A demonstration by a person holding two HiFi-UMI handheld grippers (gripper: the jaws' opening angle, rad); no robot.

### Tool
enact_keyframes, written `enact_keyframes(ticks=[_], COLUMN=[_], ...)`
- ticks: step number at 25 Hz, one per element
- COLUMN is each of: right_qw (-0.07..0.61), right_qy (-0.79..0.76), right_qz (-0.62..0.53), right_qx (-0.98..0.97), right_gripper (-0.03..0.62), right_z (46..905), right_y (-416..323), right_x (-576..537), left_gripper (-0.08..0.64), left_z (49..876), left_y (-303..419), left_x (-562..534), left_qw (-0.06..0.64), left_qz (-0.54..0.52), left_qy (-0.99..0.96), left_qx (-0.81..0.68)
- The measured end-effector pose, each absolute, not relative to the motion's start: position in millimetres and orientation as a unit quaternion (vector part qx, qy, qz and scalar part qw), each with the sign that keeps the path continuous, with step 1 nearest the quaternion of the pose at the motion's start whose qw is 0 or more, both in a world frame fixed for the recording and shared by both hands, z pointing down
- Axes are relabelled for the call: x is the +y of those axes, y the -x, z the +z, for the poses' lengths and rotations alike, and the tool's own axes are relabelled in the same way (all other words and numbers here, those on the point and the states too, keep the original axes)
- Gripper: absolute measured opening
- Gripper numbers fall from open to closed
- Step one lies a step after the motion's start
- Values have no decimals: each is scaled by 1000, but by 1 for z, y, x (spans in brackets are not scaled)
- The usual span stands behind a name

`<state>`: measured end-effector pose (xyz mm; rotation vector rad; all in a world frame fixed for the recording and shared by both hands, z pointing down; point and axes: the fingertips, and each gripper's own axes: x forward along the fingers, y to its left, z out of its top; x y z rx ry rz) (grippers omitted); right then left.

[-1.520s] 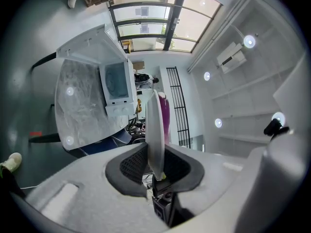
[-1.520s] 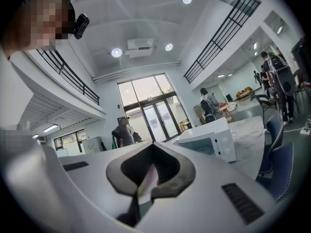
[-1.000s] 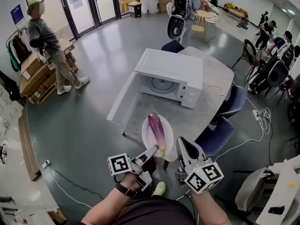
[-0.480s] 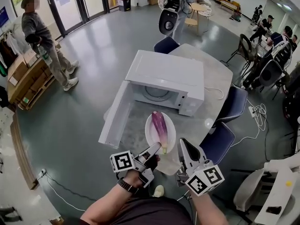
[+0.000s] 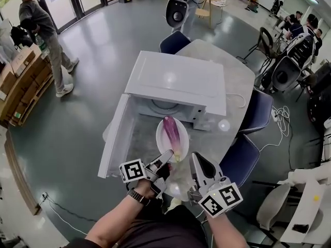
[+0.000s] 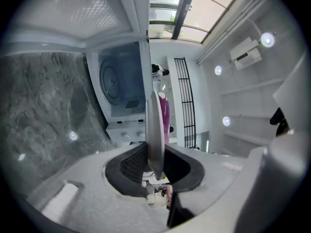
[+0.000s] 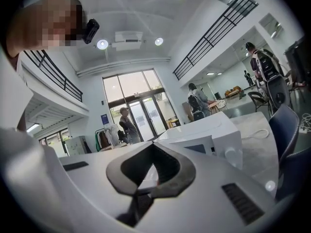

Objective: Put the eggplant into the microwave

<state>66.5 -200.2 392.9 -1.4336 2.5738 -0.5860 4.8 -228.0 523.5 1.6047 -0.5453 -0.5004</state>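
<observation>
One plate rim clenched in left gripper jaws, eggplant beyond; right gripper closed.

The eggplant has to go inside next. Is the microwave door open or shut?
Open. The microwave door stands swung out to the left, and the round turntable inside shows.

One microwave stands on one tabletop, ahead of the fingers; one plate sits between the left fingers, bearing one eggplant; there are two grippers, the left gripper and the right gripper, each with one marker cube; three blue chairs ring the tabletop, two to the right of the right fingers, one far beyond both; one person stands well to the left of the left fingers.
</observation>
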Motion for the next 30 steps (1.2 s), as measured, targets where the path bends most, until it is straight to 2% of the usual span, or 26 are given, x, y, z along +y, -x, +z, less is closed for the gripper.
enact_keyframes(ticks=[15,30], right_qw=[72,76], right_qy=[481,481], right_qz=[-217,-230], right_qx=[847,843], right_gripper=[2,2], right_z=[474,505], right_y=[-53,-47], right_x=[-276,-300], left_gripper=[74,74], left_z=[612,663], left_y=[4,8], left_x=[-314,-377], left_qw=[631,651], left_qz=[-240,-262], left_qy=[-687,-652], left_qx=[-268,-288])
